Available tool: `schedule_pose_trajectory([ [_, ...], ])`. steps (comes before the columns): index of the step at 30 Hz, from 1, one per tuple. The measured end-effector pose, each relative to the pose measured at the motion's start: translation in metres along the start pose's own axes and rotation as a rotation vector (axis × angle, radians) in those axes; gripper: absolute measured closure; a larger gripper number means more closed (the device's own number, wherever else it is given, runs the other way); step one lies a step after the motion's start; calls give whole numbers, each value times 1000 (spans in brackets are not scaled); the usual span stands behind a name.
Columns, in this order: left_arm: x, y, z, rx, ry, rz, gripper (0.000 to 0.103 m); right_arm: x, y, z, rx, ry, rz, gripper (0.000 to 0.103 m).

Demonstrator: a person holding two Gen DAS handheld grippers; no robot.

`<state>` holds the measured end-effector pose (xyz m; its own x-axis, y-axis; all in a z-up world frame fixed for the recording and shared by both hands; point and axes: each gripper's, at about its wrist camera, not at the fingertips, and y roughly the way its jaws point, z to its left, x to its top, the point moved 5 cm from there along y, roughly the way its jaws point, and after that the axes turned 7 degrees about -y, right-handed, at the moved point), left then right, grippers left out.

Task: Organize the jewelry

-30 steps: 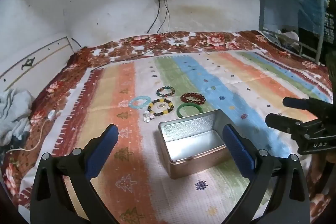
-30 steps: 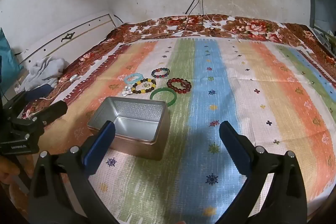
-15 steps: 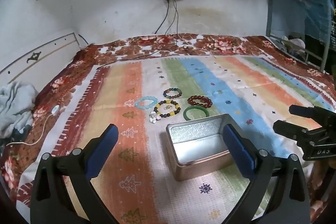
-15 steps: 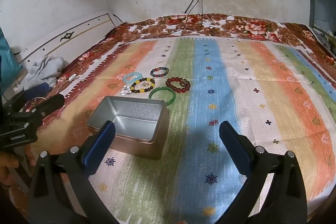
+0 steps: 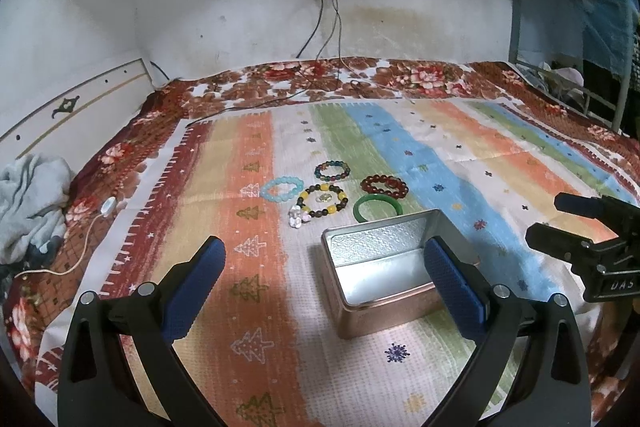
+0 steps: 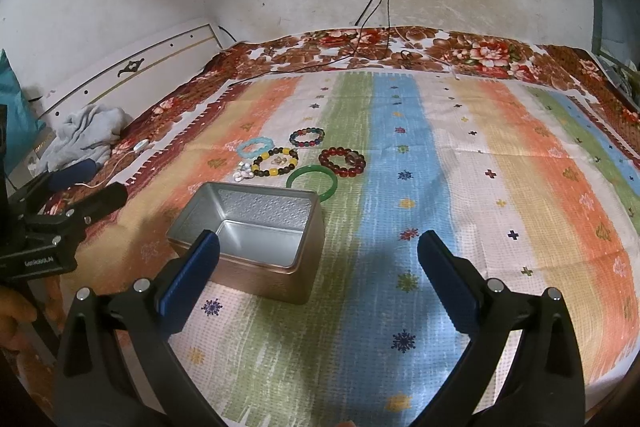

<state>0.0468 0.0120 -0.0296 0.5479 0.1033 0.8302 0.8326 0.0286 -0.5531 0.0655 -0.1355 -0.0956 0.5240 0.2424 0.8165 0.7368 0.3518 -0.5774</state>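
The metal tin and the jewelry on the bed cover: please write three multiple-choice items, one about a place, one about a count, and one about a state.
1. Where does the green bangle lie?
A. inside the metal tin
B. on the cover just beyond the metal tin
C. on the grey cloth

2. How many beaded bracelets lie on the cover?
A. two
B. four
C. seven

3. In what state is the metal tin?
A. open and empty
B. shut with a lid
C. open and full of beads

Answers:
1. B, the bangle rests against the far side of the tin.
2. B, light blue, dark multicolour, red, and yellow-and-dark.
3. A, its bare shiny floor shows and no lid is on it.
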Motion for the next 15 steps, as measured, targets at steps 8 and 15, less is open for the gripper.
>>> schedule_pose_trajectory([
  [8, -1, 1, 1, 2, -17, 6, 6, -1, 2, 3, -1, 1, 0, 5],
  [15, -2, 0, 2, 5, -17, 5, 6, -1, 4, 2, 0, 1, 1, 5],
])
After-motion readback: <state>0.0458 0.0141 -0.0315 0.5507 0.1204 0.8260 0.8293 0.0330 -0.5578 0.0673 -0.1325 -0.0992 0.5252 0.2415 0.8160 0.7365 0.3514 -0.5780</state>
